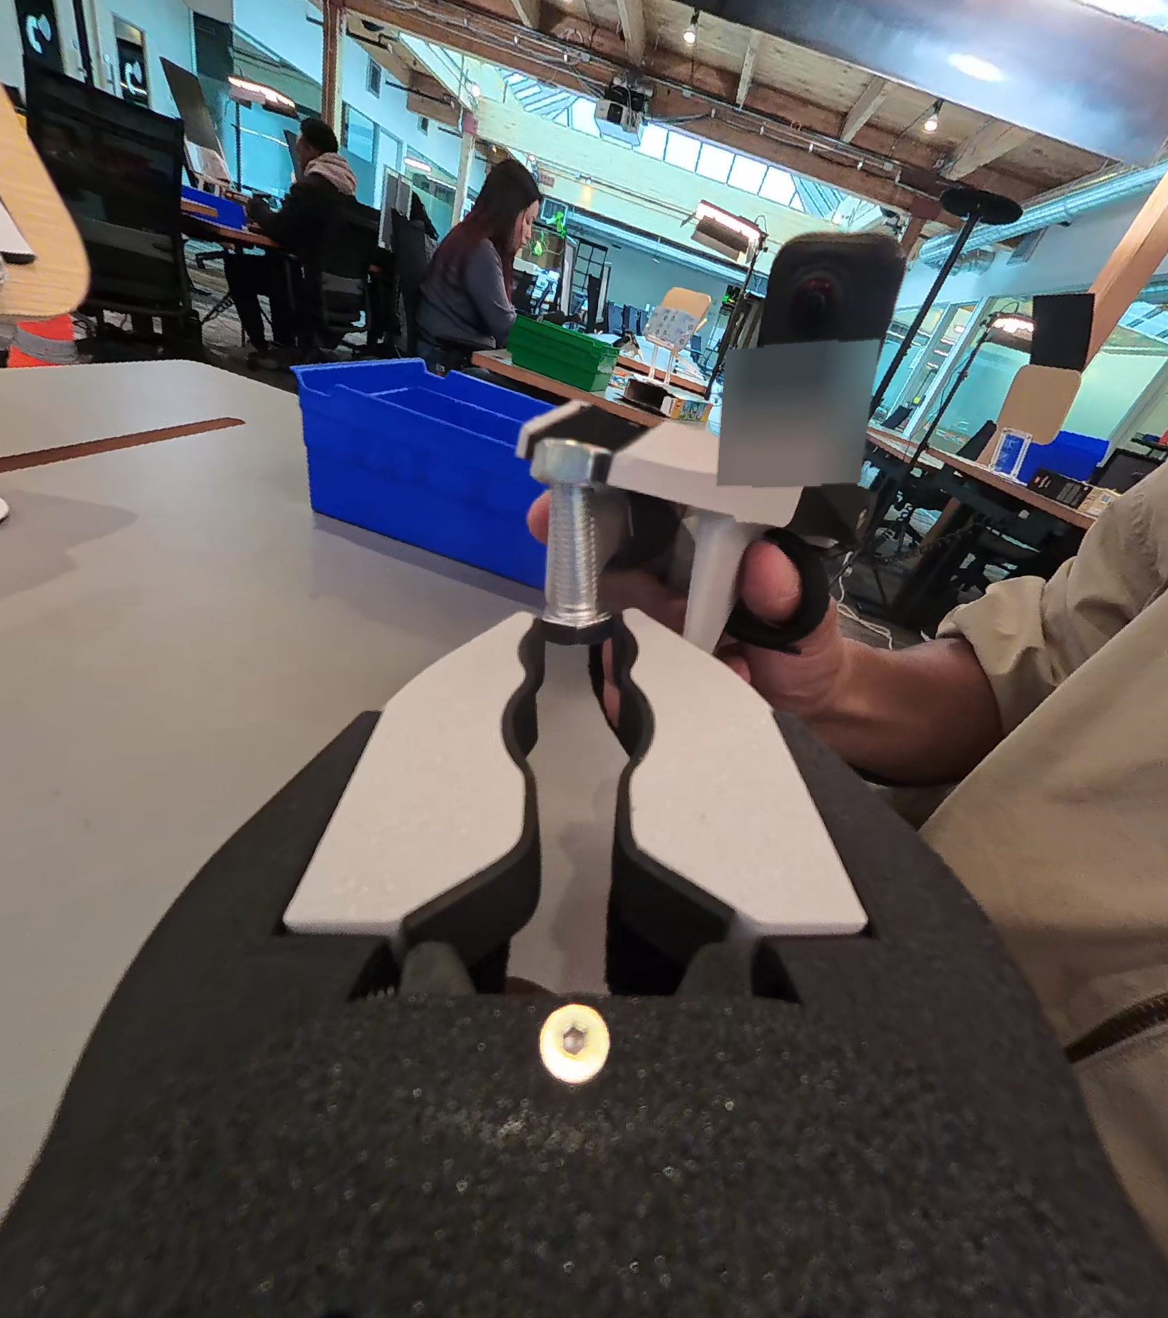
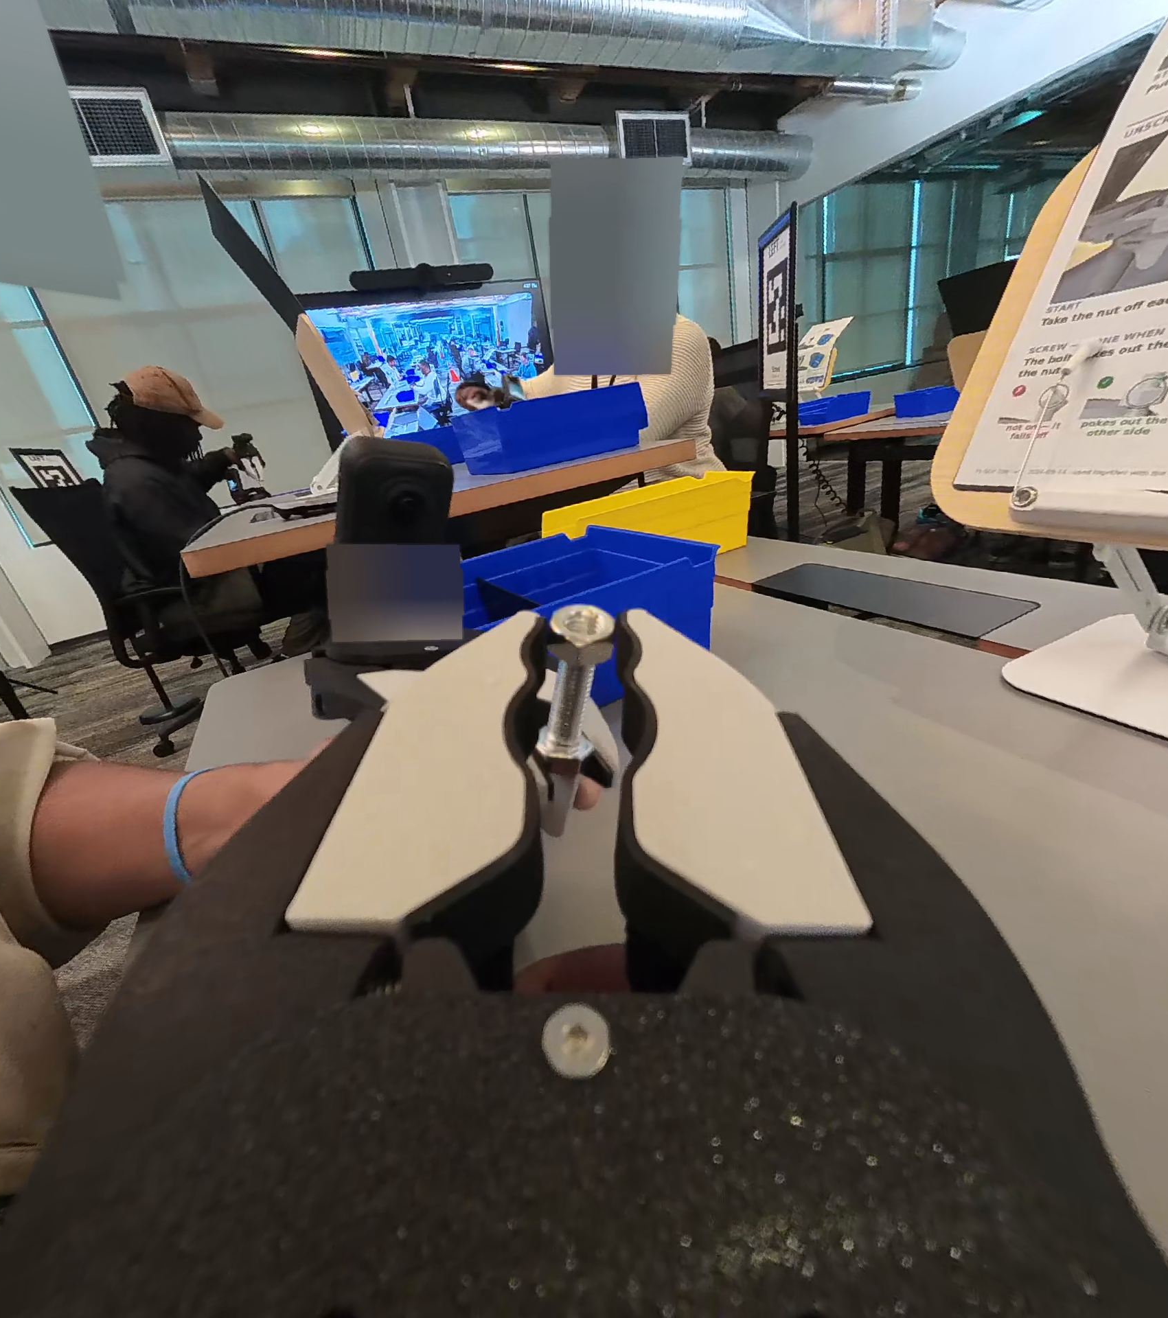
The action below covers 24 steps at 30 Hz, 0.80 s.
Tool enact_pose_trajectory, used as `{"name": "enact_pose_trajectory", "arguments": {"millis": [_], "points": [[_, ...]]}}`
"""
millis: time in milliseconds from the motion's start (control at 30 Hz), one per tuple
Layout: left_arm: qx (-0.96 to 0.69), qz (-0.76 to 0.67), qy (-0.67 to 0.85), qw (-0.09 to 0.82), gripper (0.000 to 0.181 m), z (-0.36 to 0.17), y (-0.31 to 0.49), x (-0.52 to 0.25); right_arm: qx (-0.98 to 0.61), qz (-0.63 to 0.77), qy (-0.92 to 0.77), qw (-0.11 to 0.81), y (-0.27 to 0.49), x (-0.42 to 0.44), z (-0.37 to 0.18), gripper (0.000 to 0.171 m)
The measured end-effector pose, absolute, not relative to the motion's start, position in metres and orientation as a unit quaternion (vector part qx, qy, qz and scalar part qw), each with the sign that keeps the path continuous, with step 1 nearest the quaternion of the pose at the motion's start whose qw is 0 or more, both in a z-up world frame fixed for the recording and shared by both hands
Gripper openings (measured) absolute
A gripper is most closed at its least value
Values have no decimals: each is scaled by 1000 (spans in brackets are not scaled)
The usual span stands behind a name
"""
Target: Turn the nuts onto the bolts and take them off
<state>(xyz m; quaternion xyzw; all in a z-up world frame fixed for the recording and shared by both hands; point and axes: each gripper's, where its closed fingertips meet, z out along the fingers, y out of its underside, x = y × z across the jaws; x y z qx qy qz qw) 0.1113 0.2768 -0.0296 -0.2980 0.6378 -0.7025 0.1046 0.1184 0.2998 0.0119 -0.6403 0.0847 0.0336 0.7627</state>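
I am holding 1 bolt (image 1: 570, 531) between the 2 claws, centre frame, long axis near vertical. My right gripper (image 2: 581, 635) is closed narrowly on the bolt's hex head at the top. My left gripper (image 1: 575, 631) is nipped on the nut (image 1: 574, 627) at the bolt's lower end, directly below the head. Both claws meet along that axis, so the coming twist turns about it. Blue bin (image 1: 417, 456) sits behind, on the grey table (image 1: 138, 677).

Open office (image 2: 424, 142) — grey desks (image 1: 103, 642)
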Motion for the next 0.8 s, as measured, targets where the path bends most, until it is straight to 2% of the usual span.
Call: {"name": "enact_pose_trajectory", "arguments": {"millis": [267, 400, 800], "points": [[-294, -697, 646, 102, 18, -32, 277, 111, -642, 39, 79, 761, 298, 117, 13, 16], [-286, -689, 658, 105, 18, -35, 273, 109, -652, 42, 68, 754, 298, 117, 13, 6], [-264, -676, 678, 117, 18, -37, 270, 104, -660, 188, 87, 722, 297, 117, 8, 0]]}}
